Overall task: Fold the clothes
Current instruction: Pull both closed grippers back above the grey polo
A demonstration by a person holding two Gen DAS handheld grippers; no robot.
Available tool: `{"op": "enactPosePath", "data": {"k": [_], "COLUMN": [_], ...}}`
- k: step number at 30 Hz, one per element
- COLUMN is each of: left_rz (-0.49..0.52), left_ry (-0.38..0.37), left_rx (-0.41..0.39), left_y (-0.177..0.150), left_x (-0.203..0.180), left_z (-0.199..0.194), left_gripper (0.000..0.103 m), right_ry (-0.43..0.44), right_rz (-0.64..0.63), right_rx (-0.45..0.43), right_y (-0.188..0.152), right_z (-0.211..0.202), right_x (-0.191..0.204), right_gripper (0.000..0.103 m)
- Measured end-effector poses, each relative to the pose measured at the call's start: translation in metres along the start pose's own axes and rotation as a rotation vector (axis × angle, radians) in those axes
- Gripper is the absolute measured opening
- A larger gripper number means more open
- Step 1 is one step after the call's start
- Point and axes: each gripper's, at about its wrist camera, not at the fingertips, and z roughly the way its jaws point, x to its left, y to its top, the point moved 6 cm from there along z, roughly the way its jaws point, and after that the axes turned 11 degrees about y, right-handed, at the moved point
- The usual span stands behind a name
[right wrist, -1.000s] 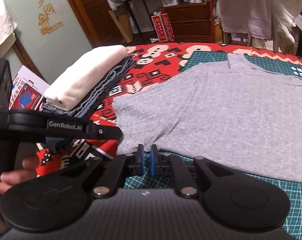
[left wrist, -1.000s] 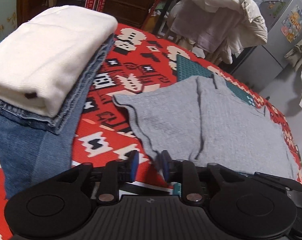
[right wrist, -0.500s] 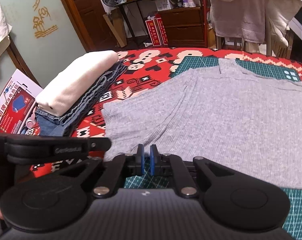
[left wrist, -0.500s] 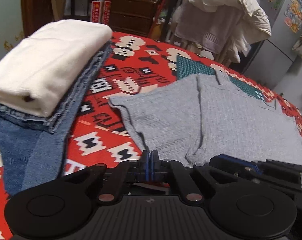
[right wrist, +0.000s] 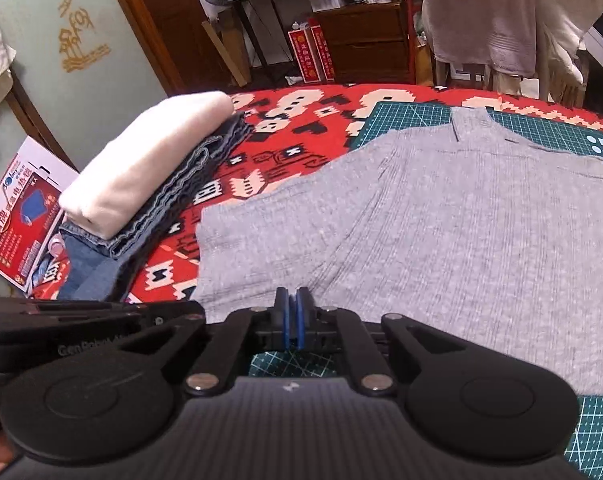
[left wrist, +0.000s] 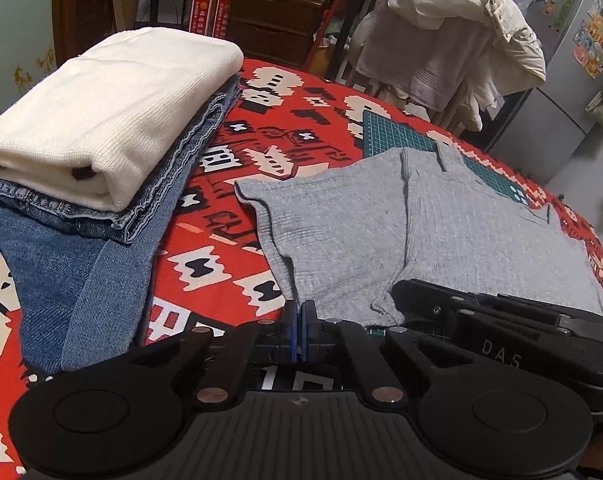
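Note:
A grey knit shirt (left wrist: 441,232) lies spread flat on the red patterned cloth (left wrist: 221,256), its hem toward me. My left gripper (left wrist: 300,308) is shut at the shirt's near-left hem corner, and the fabric rises to meet its blue pads. In the right wrist view the same shirt (right wrist: 461,220) fills the middle. There my right gripper (right wrist: 292,300) is shut on the hem a little further right, with a thin gap between the pads. The two grippers sit side by side, so the right tool's body (left wrist: 501,328) shows in the left wrist view.
A folded cream sweater (left wrist: 113,108) tops a stack of folded jeans (left wrist: 81,248) at the left. A green cutting mat (right wrist: 421,116) lies under the shirt. Behind the table stand a chair draped with clothes (left wrist: 441,40) and a fridge (left wrist: 561,60). A printed box (right wrist: 17,216) leans at the far left.
My left gripper, open a second ago, has shut at the shirt's hem corner. The right gripper has stayed shut on the hem. Both have drawn slightly back together.

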Motion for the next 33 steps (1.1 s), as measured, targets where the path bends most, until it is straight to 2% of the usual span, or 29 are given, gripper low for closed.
{"op": "enactPosePath", "data": {"k": [6, 10, 16, 20, 22, 25, 26, 27, 29, 32, 33], "left_rz": [0.008, 0.022, 0.03, 0.053, 0.062, 0.069, 0.071, 0.072, 0.068, 0.068, 0.067], "left_ry": [-0.008, -0.004, 0.009, 0.028, 0.039, 0.053, 0.057, 0.06, 0.065, 0.071, 0.072], "left_rx": [0.0, -0.014, -0.009, -0.004, -0.003, -0.003, -0.002, -0.001, 0.004, 0.009, 0.011], "left_y": [-0.001, 0.002, 0.004, 0.001, 0.0, -0.001, 0.0, 0.0, 0.0, 0.001, 0.001], "left_x": [-0.002, -0.004, -0.006, -0.009, -0.01, -0.012, -0.012, -0.013, -0.012, -0.013, -0.013], "left_z": [-0.001, -0.002, -0.002, -0.001, -0.001, -0.002, -0.002, -0.002, -0.001, -0.001, -0.001], "left_gripper": [0.003, 0.003, 0.003, 0.003, 0.003, 0.003, 0.003, 0.003, 0.003, 0.003, 0.003], "right_ry": [-0.025, -0.105, -0.381, -0.579, -0.647, -0.722, -0.718, -0.709, -0.679, -0.662, -0.66], "right_rz": [0.008, 0.097, 0.246, 0.309, 0.33, 0.32, 0.339, 0.363, 0.425, 0.488, 0.506], "right_rx": [-0.084, -0.151, -0.249, -0.269, -0.278, -0.257, -0.265, -0.276, -0.318, -0.351, -0.355], "right_y": [0.002, -0.011, -0.049, -0.078, -0.09, -0.101, -0.105, -0.108, -0.113, -0.117, -0.119], "right_z": [-0.051, -0.107, -0.212, -0.268, -0.289, -0.299, -0.302, -0.305, -0.31, -0.309, -0.308], "right_x": [-0.003, -0.035, -0.116, -0.173, -0.197, -0.217, -0.222, -0.227, -0.238, -0.248, -0.25], "right_gripper": [0.006, 0.008, 0.009, 0.01, 0.01, 0.014, 0.016, 0.023, 0.028, 0.027, 0.019]}}
